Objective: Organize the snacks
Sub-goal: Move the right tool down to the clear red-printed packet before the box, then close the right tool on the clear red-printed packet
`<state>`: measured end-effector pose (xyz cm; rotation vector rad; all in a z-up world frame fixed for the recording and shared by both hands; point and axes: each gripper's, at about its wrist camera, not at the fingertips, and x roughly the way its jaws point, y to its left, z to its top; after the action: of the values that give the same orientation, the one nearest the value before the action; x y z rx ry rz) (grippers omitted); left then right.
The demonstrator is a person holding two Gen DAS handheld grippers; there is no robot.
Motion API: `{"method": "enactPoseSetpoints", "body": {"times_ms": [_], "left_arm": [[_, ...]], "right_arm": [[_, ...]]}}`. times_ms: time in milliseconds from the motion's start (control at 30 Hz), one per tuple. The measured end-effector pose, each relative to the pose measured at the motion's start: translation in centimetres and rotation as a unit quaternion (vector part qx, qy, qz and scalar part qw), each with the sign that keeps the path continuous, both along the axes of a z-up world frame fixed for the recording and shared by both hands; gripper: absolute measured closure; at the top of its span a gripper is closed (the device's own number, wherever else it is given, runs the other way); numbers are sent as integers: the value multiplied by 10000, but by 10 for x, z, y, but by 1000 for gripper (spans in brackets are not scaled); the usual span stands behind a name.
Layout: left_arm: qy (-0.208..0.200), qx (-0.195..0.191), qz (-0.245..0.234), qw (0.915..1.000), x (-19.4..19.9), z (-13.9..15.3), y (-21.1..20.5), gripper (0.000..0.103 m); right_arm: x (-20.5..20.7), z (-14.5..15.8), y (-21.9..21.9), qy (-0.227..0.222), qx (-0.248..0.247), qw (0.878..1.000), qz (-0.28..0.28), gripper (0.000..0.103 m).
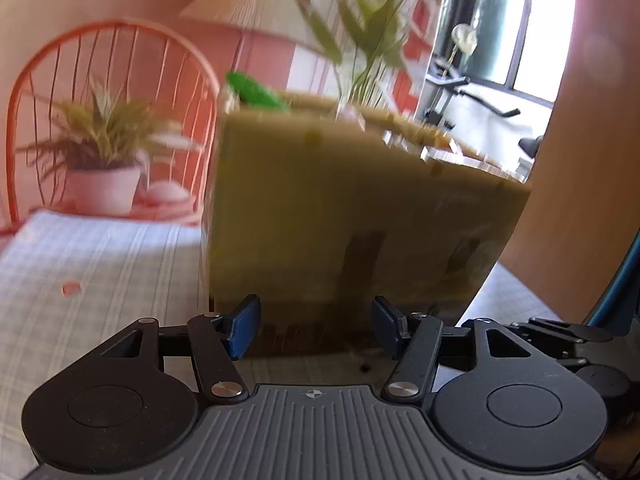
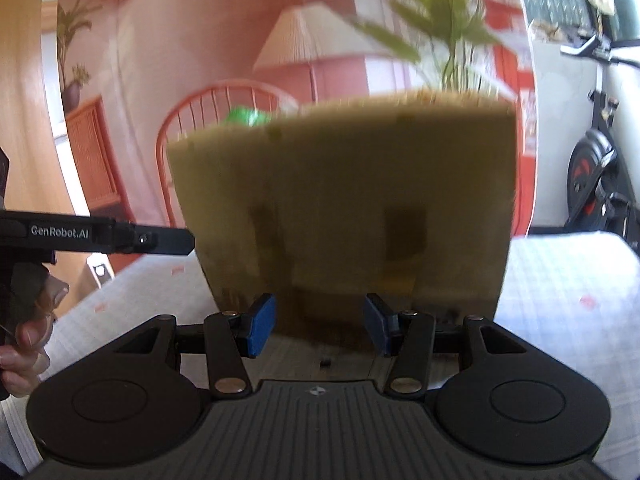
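Ahead, large olive-green box (image 1: 352, 216) stands on checked tablecloth (image 1: 80, 264), blurred, filling both views; green snack packet (image 1: 256, 90) peeks over top rim. Left gripper (image 1: 316, 326) and right gripper (image 2: 318, 320) both half open, empty, blue pads (image 2: 262, 320) near box base, contact unclear. Advice: approach level, slow down, avoid tipping box.

Home living room, floor lamp (image 2: 316, 36), spindle-back chair (image 1: 108, 40), potted plant (image 1: 100, 148), exercise bike (image 2: 596, 168)

right claw (image 2: 319, 326) jaws apart | tan box (image 2: 344, 208) ahead | checked cloth (image 2: 568, 292)
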<state>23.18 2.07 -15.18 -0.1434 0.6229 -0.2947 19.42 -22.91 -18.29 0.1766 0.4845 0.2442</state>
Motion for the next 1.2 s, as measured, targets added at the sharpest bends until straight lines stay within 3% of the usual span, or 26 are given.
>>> {"method": "enactPoseSetpoints", "body": {"times_ms": [300, 833, 967, 1200], "left_arm": [[519, 131, 134, 9985, 5, -40, 5, 40], [843, 130, 318, 9958, 0, -60, 11, 40], [858, 112, 333, 9957, -3, -59, 11, 40], [843, 78, 358, 9958, -7, -54, 11, 40]], "right_arm": [[19, -47, 24, 779, -257, 9964, 212, 51], [36, -63, 49, 1007, -861, 9911, 141, 44], [34, -62, 48, 1015, -894, 9908, 104, 53], [24, -61, 43, 1024, -775, 9917, 25, 60]]}}
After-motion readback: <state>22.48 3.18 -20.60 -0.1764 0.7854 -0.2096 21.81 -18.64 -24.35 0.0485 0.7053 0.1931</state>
